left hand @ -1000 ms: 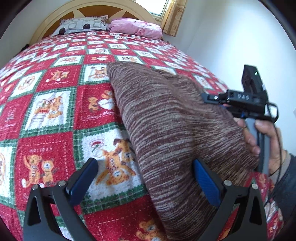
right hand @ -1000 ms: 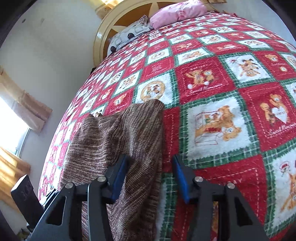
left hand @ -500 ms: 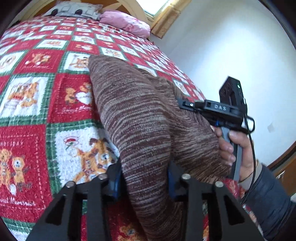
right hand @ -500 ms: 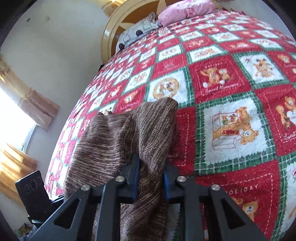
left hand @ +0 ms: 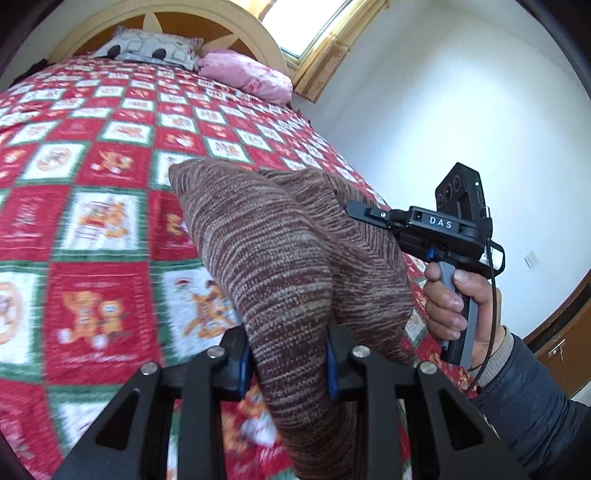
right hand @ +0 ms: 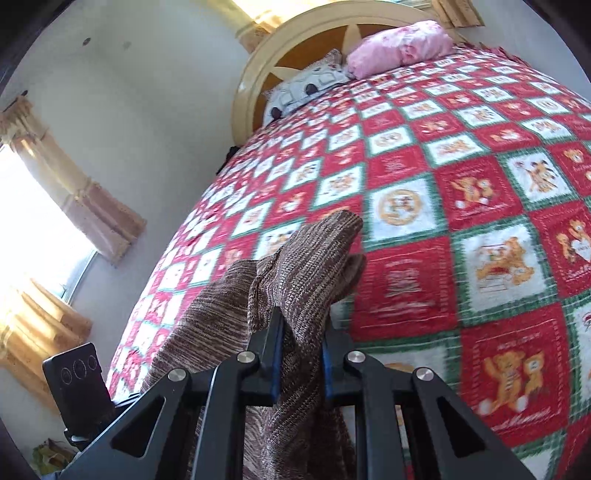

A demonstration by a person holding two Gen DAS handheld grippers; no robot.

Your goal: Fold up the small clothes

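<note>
A brown striped knit garment [left hand: 266, 243] lies on a red, green and white teddy-bear quilt [left hand: 92, 221], its near edge lifted. My left gripper [left hand: 284, 362] is shut on the garment's near left edge, the blue pads pinching the knit. My right gripper [right hand: 299, 354] is shut on the near right edge of the garment [right hand: 306, 266], which bunches up in front of it. The right gripper's body [left hand: 439, 225] shows in the left wrist view, held by a hand. The left gripper's body [right hand: 77, 376] shows at lower left in the right wrist view.
A grey patterned pillow [left hand: 147, 48] and a pink pillow [left hand: 247, 74] lie at the headboard [left hand: 177, 14]. A white wall [left hand: 443, 110] runs along the bed's right side. Curtained windows [right hand: 44, 229] are on the other side. Quilt stretches beyond the garment.
Both grippers closed on the garment's near edge and lifted it. The knit now bunches and rises off the quilt, and both cameras tilted upward.
</note>
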